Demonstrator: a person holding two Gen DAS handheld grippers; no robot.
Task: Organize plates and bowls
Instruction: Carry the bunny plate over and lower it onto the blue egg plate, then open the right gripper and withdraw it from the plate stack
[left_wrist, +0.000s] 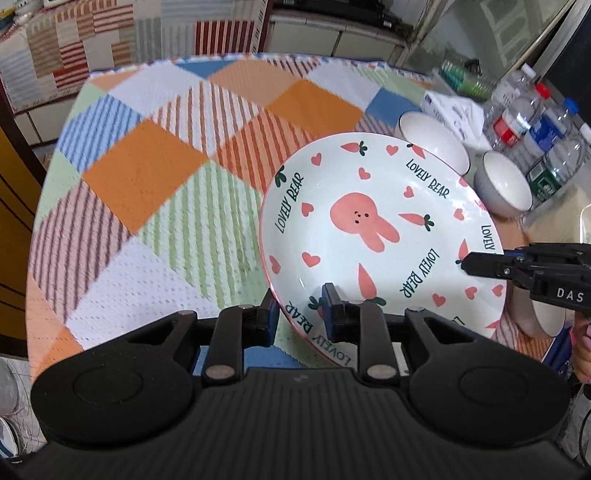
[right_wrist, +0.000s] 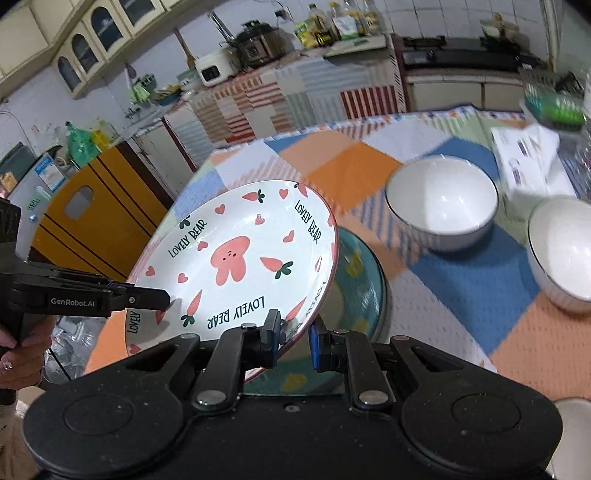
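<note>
Here, at the lower middle of the left wrist view, the left gripper is closed on the near rim of the rabbit plate, which hangs tilted above the patchwork tablecloth, while the right gripper reaches in from the right edge and touches the plate's right rim. Further right in that view, two white bowls sit on the cloth beside a cluster of plastic bottles. In the right wrist view the right gripper pinches the plate's lower edge, with a green plate lying underneath on the table.
</note>
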